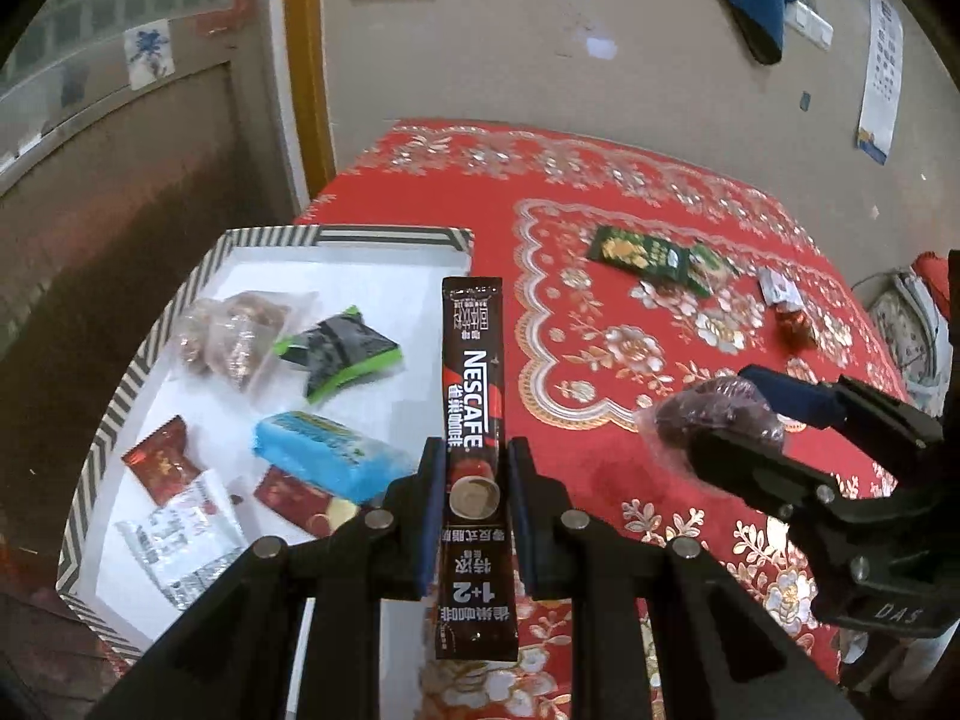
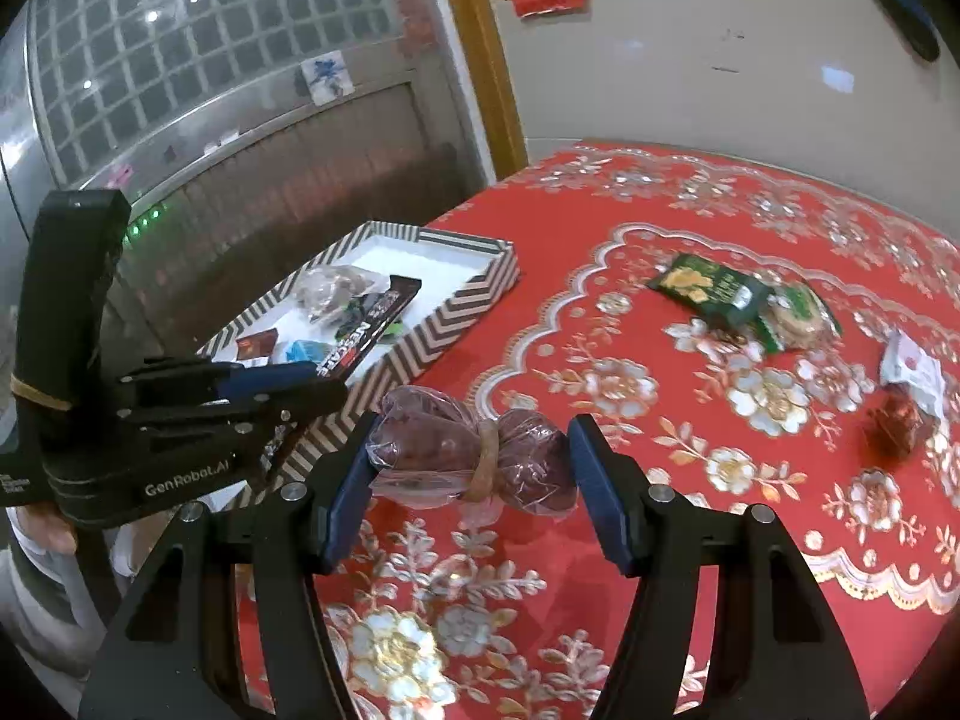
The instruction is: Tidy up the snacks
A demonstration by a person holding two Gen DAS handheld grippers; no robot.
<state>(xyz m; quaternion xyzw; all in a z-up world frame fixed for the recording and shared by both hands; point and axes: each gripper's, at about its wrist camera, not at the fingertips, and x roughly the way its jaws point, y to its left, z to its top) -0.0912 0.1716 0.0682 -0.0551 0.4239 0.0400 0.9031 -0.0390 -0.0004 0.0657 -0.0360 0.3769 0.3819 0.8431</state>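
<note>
My left gripper (image 1: pixel 471 468) is shut on a brown Nescafe coffee stick (image 1: pixel 472 396) and holds it upright by the right rim of the white tray (image 1: pixel 336 235) with its striped border. The tray holds several wrapped snacks, among them a blue pack (image 1: pixel 327 456) and a green-black pack (image 1: pixel 339 354). My right gripper (image 2: pixel 471 456) is shut on a clear-wrapped dark purple snack (image 2: pixel 444 456) with a band round its middle, above the red tablecloth. That snack also shows in the left wrist view (image 1: pixel 714 414).
On the red patterned tablecloth (image 2: pixel 690 480) lie a dark green packet (image 2: pixel 708 288), a clear biscuit pack (image 2: pixel 798 315), a white wrapper (image 2: pixel 915 369) and a red candy (image 2: pixel 894 423). The tray (image 2: pixel 474 294) sits at the table's left edge. A wall stands behind.
</note>
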